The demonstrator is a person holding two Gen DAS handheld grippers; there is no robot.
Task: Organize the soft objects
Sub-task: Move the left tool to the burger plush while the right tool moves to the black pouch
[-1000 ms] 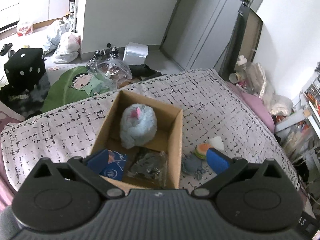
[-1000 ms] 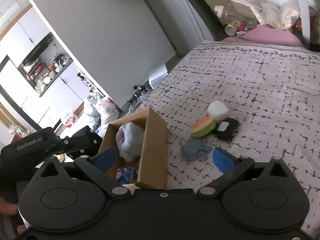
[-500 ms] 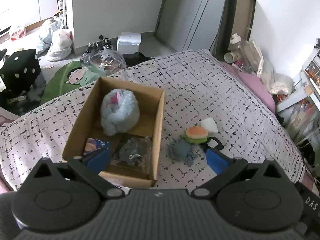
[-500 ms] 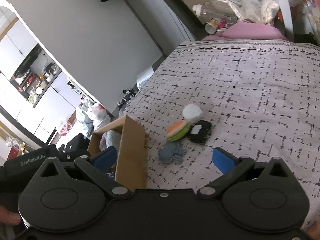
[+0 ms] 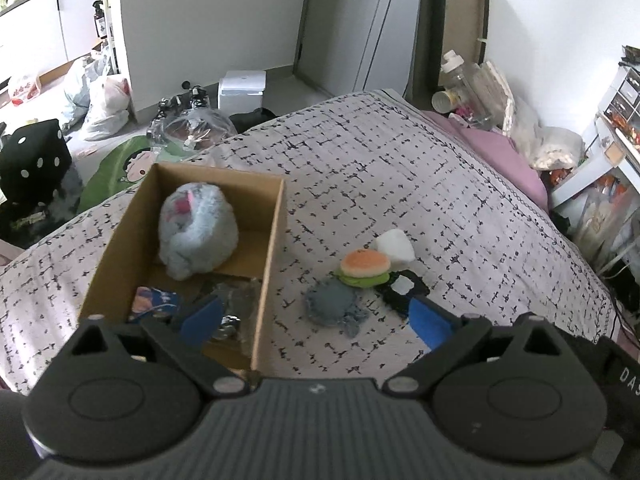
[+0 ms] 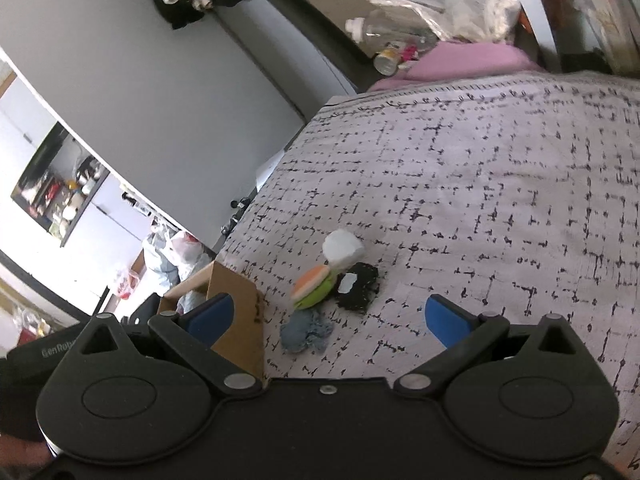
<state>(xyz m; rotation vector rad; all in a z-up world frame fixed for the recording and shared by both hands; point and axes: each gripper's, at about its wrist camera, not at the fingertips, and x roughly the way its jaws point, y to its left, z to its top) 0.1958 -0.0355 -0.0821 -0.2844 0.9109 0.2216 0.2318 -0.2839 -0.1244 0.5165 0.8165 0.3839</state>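
A cardboard box (image 5: 272, 248) sits on the patterned bedspread (image 5: 400, 184) and holds a fluffy blue plush (image 5: 196, 236), a blue packet (image 5: 154, 300) and a clear bag. Beside it on the right lie a burger plush (image 5: 365, 268), a white soft block (image 5: 395, 245), a blue-grey knitted toy (image 5: 332, 306) and a black soft piece (image 5: 402, 292). My left gripper (image 5: 316, 320) is open and empty, above the knitted toy. My right gripper (image 6: 326, 316) is open and empty, with the knitted toy (image 6: 306, 334), burger plush (image 6: 312, 287), white block (image 6: 342, 249) and black piece (image 6: 358, 286) ahead between its fingers; the box (image 6: 236, 312) is at its left.
The bed's far edge meets a pink pillow (image 5: 504, 156) and clutter by the wall, with a bottle (image 5: 454, 68) and a can. On the floor at left lie plastic bags (image 5: 100, 100), a black dice cushion (image 5: 32, 160) and a white box (image 5: 242, 88).
Both grippers have swung right, from over the box to the loose toys beside it. Both stay open and empty. The objects have not moved.
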